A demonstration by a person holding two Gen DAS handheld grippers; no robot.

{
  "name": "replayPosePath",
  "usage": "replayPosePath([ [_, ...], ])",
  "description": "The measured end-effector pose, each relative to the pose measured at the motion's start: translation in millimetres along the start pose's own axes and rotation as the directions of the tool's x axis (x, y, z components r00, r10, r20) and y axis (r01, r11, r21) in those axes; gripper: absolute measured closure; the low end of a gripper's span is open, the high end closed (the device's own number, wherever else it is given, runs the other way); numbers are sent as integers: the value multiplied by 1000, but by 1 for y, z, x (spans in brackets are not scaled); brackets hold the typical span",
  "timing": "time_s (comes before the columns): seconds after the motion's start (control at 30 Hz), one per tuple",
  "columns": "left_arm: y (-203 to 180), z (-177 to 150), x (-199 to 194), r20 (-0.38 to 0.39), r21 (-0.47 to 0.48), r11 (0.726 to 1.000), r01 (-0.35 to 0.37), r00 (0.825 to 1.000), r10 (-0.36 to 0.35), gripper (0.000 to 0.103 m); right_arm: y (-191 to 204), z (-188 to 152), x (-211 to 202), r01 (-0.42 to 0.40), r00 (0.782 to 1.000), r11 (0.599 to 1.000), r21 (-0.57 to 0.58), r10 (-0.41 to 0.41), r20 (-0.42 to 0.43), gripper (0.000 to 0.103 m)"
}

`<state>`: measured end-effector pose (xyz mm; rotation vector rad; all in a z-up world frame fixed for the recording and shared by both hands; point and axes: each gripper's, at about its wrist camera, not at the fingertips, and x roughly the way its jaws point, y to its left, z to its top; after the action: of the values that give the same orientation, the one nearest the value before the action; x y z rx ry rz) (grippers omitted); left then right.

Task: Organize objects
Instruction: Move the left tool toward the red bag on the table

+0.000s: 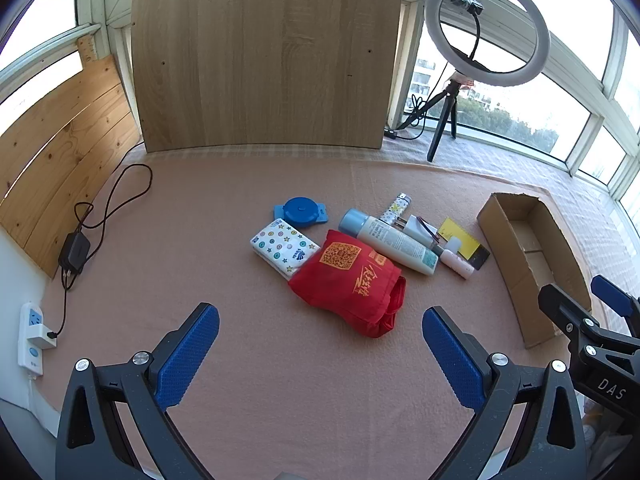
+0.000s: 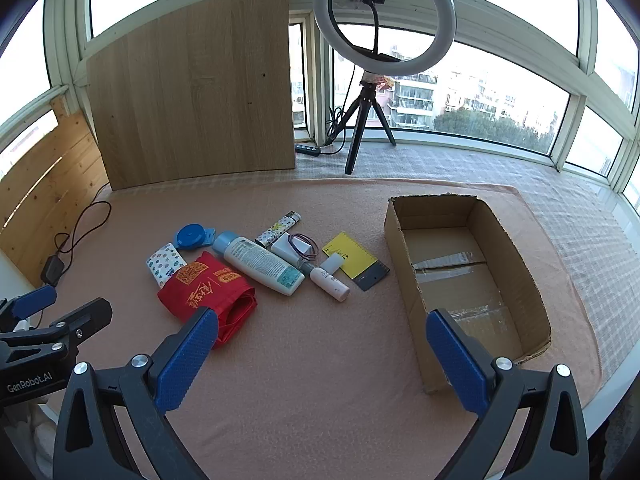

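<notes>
Left wrist view: the left claw (image 1: 320, 354) hangs over the pink worktop (image 1: 160, 240) with its jaws spread wide and nothing between them. Dead ahead lies the red cloth bag (image 1: 347, 280), overlapping the corner of the patterned tissue pack (image 1: 282, 247). Grab that bag low and the pack may drag along. The white bottle (image 1: 390, 242) lies on its side, touching the smaller things behind it, so a nudge could roll it and scatter them.

Right wrist view: the right claw (image 2: 322, 358) is also wide apart and empty, the open cardboard box (image 2: 404, 236) near its right finger and holding nothing yet. The small pink-white tube (image 2: 330, 282) rests against the yellow card (image 2: 349, 255), probably on top of it. A pinch there could slip or lift both.
</notes>
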<state>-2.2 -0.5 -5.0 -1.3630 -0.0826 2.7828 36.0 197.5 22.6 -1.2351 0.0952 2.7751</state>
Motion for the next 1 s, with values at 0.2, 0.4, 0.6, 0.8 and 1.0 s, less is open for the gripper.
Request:
replayPosePath([
  [0.2, -1, 0, -1, 1, 4, 1000, 2, 1000, -2, 0, 0, 0, 0, 1, 1000, 1000, 1, -1, -1, 1],
  [0.4, -3, 0, -2, 1, 8, 1000, 4, 1000, -4, 0, -1, 0, 0, 3, 1000, 1000, 6, -3, 0, 1],
  [0.6, -4, 2, -1, -3, 7, 1000, 8, 1000, -8, 0, -2, 0, 0, 2, 1000, 1000, 9, -2, -2, 1],
  [0.8, -3, 2, 1, -8, 7, 1000, 12, 1000, -12, 0, -4, -1, 1, 0, 1000, 1000, 15, 0, -5, 1],
  [1.0, -3, 2, 4, -19, 12, 1000, 22, 1000, -22, 0, -6, -1, 2, 2, 1000, 1000, 19, -2, -8, 1],
])
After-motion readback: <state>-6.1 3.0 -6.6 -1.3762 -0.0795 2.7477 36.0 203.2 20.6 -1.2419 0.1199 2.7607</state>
